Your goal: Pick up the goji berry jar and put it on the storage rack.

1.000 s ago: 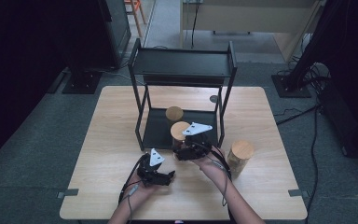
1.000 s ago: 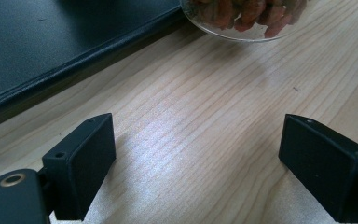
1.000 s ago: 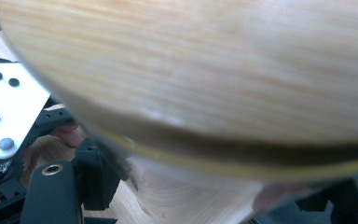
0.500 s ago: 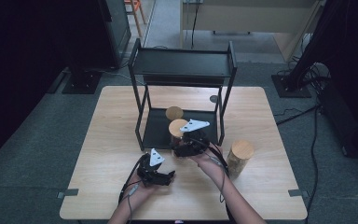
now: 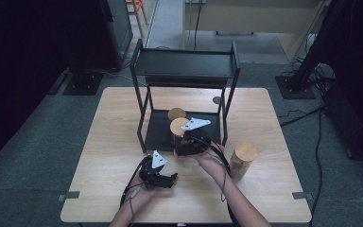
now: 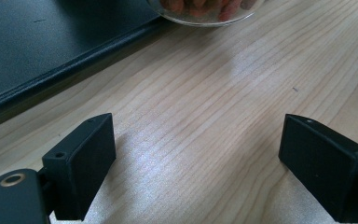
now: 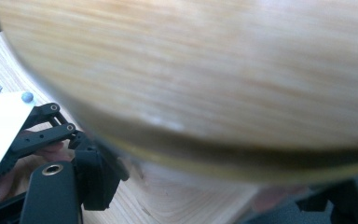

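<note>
The right gripper (image 5: pixel 182 144) clamps a clear glass jar with a round wooden lid (image 5: pixel 179 127) at the front edge of the black metal shelf rack's (image 5: pixel 185 71) lower tray, while the left gripper (image 5: pixel 163 179) rests wide open on the pale wooden table (image 5: pixel 104 137). Set down carelessly, the jar could catch the tray's lip and tip.

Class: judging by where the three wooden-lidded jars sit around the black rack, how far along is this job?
Done: one jar already stands on the rack bottom tray. In hand: the right claw is at a second jar at the tray's front edge; its grip is hidden. The left claw rests open on the table. Left: a third jar waits on the table, right of the rack.
</note>
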